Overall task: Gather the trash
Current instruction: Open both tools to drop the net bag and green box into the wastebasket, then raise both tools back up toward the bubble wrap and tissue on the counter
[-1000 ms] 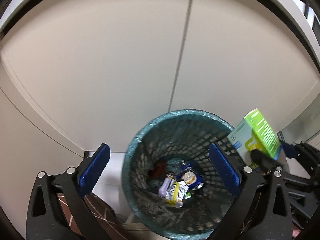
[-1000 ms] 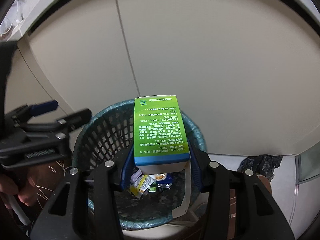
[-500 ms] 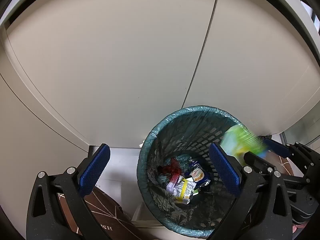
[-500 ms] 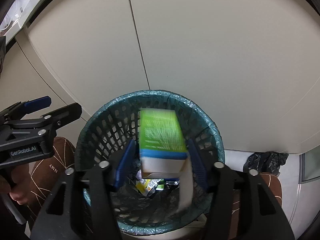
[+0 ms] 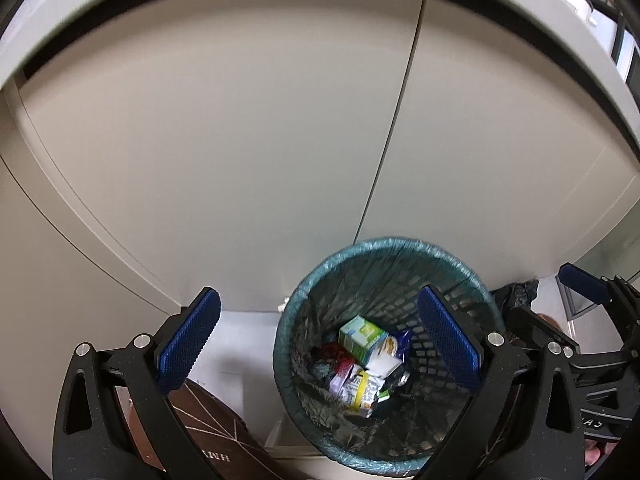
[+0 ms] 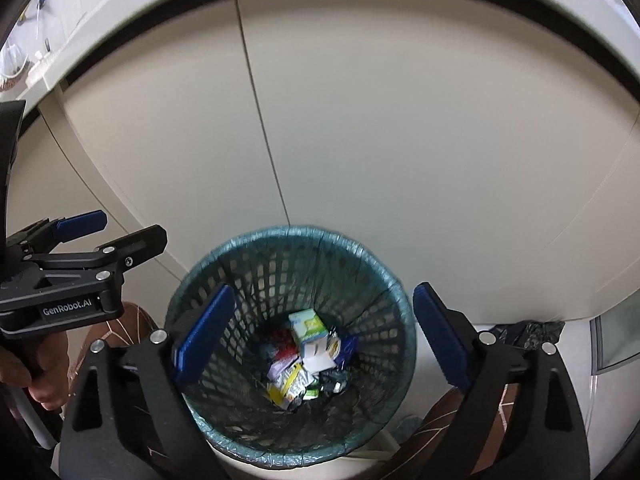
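The green carton (image 6: 307, 326) lies in the bin (image 6: 288, 236) directly below the right gripper (image 6: 320, 332), whose jaws are opening with nothing between them, while the left gripper (image 5: 320, 344) hangs wide open and empty beside it

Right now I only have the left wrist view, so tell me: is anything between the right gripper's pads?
Observer: No. The right gripper has its jaws opening with nothing between them. Its camera looks straight down at the green carton in the teal wastebasket.
Operator: What is behind my left gripper?
Observer: A hand wraps the handle of the left gripper, at the picture's left edge.
Operator: Any marking on it?
Observer: Yes, white lettering on its side reads GenRobot.AI.
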{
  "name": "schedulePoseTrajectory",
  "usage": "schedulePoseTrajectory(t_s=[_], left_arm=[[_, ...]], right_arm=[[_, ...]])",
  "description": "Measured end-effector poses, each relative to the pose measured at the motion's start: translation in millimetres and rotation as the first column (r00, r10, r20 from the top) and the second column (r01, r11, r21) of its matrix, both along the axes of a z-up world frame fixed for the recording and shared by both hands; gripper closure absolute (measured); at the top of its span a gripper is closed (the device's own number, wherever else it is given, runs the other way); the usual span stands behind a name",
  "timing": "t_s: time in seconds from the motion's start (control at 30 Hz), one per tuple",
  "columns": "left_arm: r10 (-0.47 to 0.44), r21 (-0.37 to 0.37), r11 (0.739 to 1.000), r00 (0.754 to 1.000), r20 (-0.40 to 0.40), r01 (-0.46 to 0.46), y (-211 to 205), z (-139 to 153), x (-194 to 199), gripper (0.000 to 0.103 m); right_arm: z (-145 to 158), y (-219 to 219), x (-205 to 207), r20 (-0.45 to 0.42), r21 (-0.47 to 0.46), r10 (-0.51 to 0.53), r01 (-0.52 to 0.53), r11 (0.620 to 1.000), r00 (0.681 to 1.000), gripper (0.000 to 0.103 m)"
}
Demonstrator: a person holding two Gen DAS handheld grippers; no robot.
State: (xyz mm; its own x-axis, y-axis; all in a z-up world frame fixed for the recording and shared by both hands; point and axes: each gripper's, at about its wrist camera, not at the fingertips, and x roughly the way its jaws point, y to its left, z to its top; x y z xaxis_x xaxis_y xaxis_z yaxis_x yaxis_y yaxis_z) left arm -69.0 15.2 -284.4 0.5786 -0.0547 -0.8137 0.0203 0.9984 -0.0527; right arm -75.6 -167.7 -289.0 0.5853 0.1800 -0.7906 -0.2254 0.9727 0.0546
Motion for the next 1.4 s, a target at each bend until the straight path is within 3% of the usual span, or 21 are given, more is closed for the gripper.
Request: schedulePoseTrajectory(t_s=[0.23, 0.97, 1.17, 1.4], left_arm=[[-0.004, 0.002, 1.000, 0.997, 0.079, 0.004, -6.2, 45.8, -4.8, 0.006], [0.023, 0.018, 0.999, 0.963, 0.270, -0.029, -12.6, 210.2, 2.5, 0.006], [0.038, -0.013, 0.999, 0.960, 0.278, -0.036, -5.0, 243.7, 20.7, 0.006], [0.056, -0.009, 0.998, 0.960, 0.274, -0.055, 2.2, 264.9, 57.6, 0.006]], right_arm=[[43.5, -9.7, -2.7, 0.087, -0.005, -0.026, 0.027, 1.000, 0.996, 0.008], [216.1, -30.8, 2.0, 0.322, 0.021, -0.069, 0.065, 0.998, 0.944, 0.008], [253.5, -32.6, 15.4, 0.341, 0.048, -0.071, 0.057, 0.997, 0.937, 0.008], [268.6, -31.0, 57.3, 0.285, 0.061, -0.064, 0.049, 0.997, 0.956, 0.008]])
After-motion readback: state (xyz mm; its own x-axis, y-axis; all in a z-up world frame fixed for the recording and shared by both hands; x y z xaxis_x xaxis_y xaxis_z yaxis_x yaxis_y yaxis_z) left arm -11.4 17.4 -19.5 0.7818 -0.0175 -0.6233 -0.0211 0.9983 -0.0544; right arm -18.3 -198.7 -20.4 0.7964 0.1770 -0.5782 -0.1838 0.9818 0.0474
